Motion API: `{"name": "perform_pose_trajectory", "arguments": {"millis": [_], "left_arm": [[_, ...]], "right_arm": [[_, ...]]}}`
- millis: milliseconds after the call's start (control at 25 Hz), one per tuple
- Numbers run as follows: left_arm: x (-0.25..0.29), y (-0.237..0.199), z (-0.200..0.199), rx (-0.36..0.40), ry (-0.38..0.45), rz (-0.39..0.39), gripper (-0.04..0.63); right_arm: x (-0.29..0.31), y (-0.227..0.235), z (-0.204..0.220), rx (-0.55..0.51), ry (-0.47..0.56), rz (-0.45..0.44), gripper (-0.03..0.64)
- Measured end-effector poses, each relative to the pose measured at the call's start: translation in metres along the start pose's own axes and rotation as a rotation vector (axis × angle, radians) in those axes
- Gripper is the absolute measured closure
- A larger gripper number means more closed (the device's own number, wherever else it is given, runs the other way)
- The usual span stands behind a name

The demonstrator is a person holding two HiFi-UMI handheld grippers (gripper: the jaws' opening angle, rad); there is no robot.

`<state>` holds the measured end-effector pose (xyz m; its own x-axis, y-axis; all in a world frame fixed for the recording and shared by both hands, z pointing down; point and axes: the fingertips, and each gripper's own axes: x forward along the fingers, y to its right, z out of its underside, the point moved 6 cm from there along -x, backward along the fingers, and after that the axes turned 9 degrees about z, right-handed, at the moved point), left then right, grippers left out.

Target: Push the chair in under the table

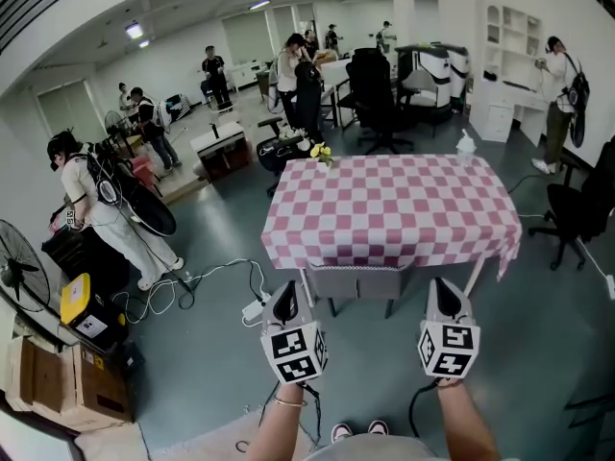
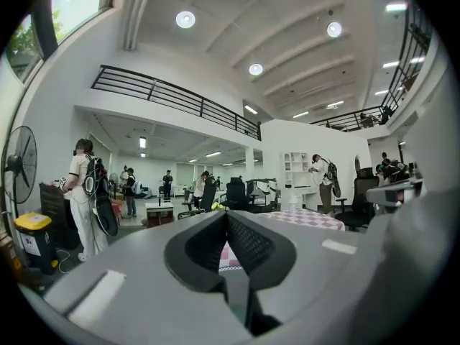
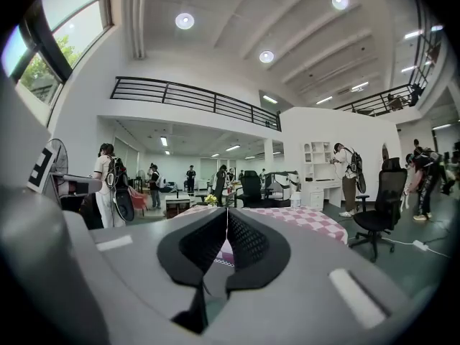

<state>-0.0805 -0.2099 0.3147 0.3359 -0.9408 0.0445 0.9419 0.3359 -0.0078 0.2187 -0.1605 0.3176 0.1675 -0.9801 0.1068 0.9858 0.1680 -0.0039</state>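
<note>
The grey chair with a plain padded back (image 1: 356, 282) stands tucked in under the near edge of the desk (image 1: 389, 209). Only its backrest and dark legs show below the hanging hem of the pink-and-white chequered cloth. Seen from the head view, the chair sits at 12 o'clock, midway between the two grippers.

The left gripper (image 1: 285, 303) hangs at the chair's 8 o'clock and the right gripper (image 1: 445, 298) at its 4 o'clock. Both are near the backrest but apart from it. Each gripper view shows its black ribbed jaws clenched tip to tip, with nothing between them, pointing level towards the desk.

On the desk, a small bunch of yellow flowers (image 1: 321, 151) stands at the 11 o'clock corner and a pale bottle-like item (image 1: 465, 145) at the 1 o'clock corner.

A black wheeled office chair (image 1: 577, 211) stands at the desk's 3 o'clock. A white cable with a power strip (image 1: 252, 307) lies on the grey floor at 8 o'clock. A black floor fan (image 1: 19, 269) stands well apart at 9 o'clock.
</note>
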Motion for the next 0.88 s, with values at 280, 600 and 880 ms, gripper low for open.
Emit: {"name": "perform_pose_trajectory", "arguments": {"millis": [280,600,880], "left_arm": [[-0.005,-0.005,0.000,-0.013,0.019,0.008,0.595],[-0.010,-0.009,0.005,-0.027,0.002,0.002,0.595],[-0.012,-0.011,0.010,-0.040,-0.008,0.007,0.595]], "right_arm": [[-0.006,-0.008,0.002,0.013,-0.019,-0.030,0.607],[-0.008,-0.013,0.001,0.007,-0.026,-0.033,0.607],[-0.010,-0.017,0.000,-0.006,-0.030,-0.039,0.607]]}}
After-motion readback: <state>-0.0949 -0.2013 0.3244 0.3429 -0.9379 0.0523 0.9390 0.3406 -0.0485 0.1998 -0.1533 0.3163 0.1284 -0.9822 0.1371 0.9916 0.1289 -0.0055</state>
